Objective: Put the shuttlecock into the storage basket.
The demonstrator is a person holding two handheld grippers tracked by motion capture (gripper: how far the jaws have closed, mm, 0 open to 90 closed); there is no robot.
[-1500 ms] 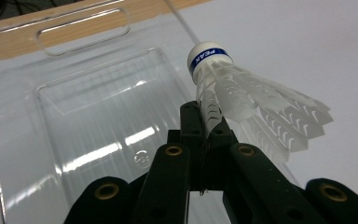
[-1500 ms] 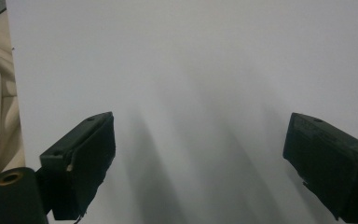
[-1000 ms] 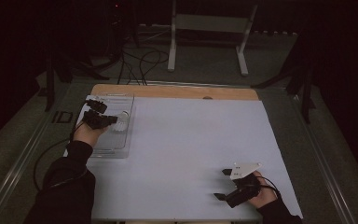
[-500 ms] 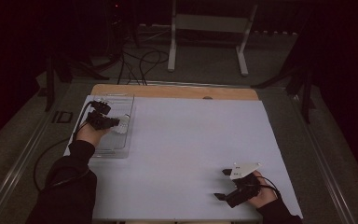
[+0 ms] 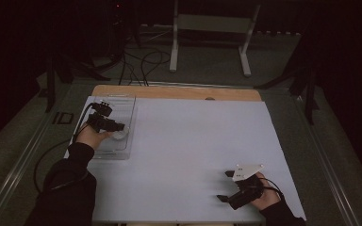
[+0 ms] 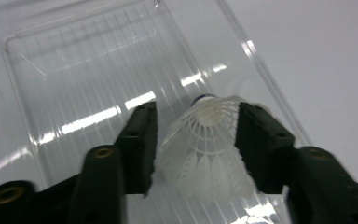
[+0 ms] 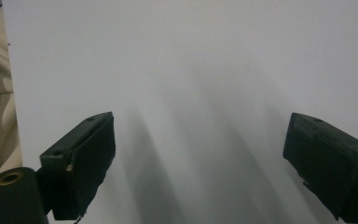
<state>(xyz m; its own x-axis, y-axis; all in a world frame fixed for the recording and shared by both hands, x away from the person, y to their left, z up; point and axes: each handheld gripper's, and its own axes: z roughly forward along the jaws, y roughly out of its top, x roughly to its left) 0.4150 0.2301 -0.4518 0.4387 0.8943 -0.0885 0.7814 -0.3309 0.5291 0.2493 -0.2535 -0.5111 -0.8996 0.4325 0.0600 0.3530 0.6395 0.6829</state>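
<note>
- The left gripper (image 5: 115, 126) hangs over the clear tray (image 5: 122, 101), which lies on the white table (image 5: 193, 141) at its left edge.
- A white shuttlecock (image 6: 205, 154) sits between the left jaws inside the tray, near the tray's right wall, cork end pointing away from the gripper.
- These jaws have just been opening; in the left gripper view they stand apart with the shuttlecock between them. Its skirt lies right against both pads, and whether they still press on it cannot be told.
- From above, the shuttlecock (image 5: 120, 134) shows as a pale round patch in the tray's near right part, just beside the jaw tips.
- The right gripper (image 5: 226, 186) lies well away from the tray, at the table's near right corner, held low by the person's hand (image 5: 264, 195).
- Its jaws stand wide apart with bare table between them, as the right gripper view (image 7: 198, 149) shows.
- A dark sleeve (image 5: 66, 188) runs toward the tray from the near edge.
</note>
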